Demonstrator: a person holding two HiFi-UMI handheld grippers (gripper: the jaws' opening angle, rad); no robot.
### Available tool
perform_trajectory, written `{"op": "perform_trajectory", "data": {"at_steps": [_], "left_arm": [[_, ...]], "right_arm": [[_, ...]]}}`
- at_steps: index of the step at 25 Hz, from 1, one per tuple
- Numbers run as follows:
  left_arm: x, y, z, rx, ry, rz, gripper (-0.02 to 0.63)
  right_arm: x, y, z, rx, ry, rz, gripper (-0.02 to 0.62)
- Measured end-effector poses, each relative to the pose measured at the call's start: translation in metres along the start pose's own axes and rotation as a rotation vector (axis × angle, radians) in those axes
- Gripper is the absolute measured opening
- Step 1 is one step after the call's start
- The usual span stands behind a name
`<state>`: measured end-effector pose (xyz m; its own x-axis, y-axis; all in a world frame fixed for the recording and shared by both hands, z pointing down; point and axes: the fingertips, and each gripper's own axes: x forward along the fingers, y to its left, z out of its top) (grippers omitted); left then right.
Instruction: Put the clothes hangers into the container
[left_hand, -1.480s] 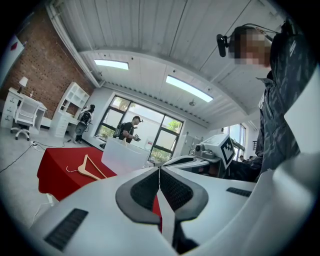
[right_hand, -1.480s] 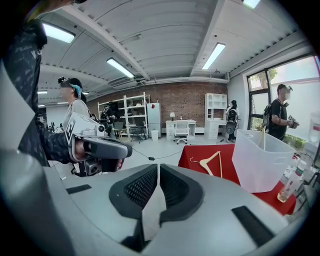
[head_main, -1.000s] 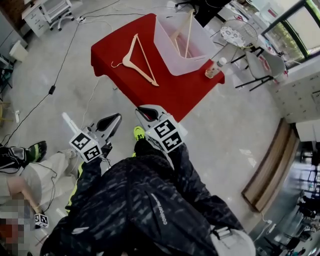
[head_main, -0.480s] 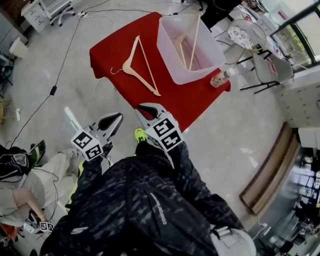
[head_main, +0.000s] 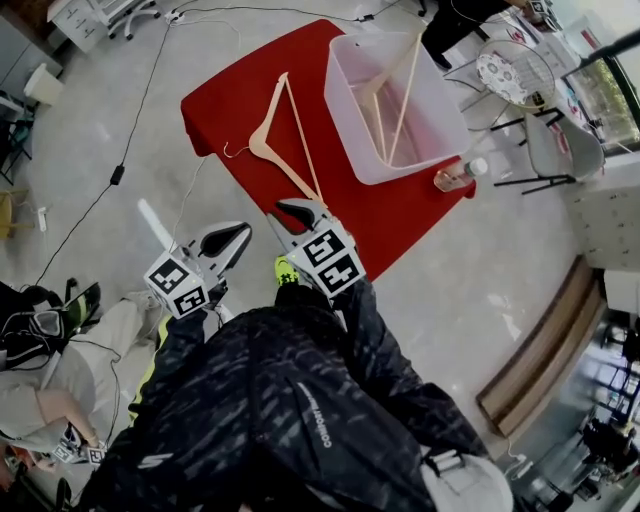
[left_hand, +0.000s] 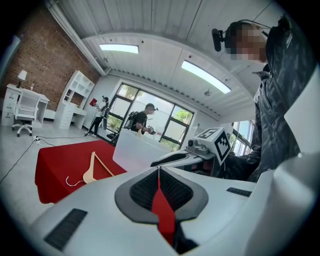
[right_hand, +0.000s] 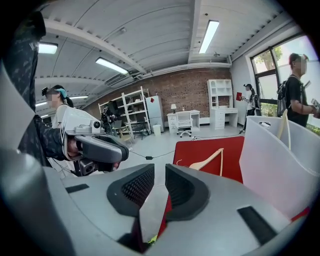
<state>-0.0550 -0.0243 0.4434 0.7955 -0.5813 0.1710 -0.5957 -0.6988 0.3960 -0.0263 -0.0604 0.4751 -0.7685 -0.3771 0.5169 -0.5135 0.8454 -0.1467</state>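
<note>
1 wooden hanger (head_main: 285, 140) lies on the red table (head_main: 225, 95), at 12 o'clock from the right gripper (head_main: 300, 212). A second hanger (head_main: 385, 95) leans inside the clear container (head_main: 440, 120) at 1 o'clock. The right fingers have just been opening and stand slightly apart, with nothing between them. The left gripper (head_main: 232, 236) has its fingers closed and empty.

A red table (head_main: 230, 92) bears a wooden hanger (head_main: 258, 143), a clear container (head_main: 350, 120) and a small bottle (head_main: 455, 178).
</note>
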Motion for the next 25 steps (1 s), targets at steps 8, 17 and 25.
{"op": "perform_trajectory", "data": {"at_steps": [8,17,25], "left_arm": [[0.018,0.027,0.001,-0.018,-0.007,0.038,0.012],[0.024,0.055,-0.003,-0.048,-0.010,0.063,0.012],[0.023,0.092,-0.008,-0.089,0.006,0.053,0.012]], "right_arm": [[0.028,-0.032,-0.006,-0.012,0.040,0.036,0.080],[0.062,-0.063,-0.021,-0.014,0.109,0.020,0.095],[0.094,-0.082,-0.020,0.013,0.152,-0.001,0.114]]}}
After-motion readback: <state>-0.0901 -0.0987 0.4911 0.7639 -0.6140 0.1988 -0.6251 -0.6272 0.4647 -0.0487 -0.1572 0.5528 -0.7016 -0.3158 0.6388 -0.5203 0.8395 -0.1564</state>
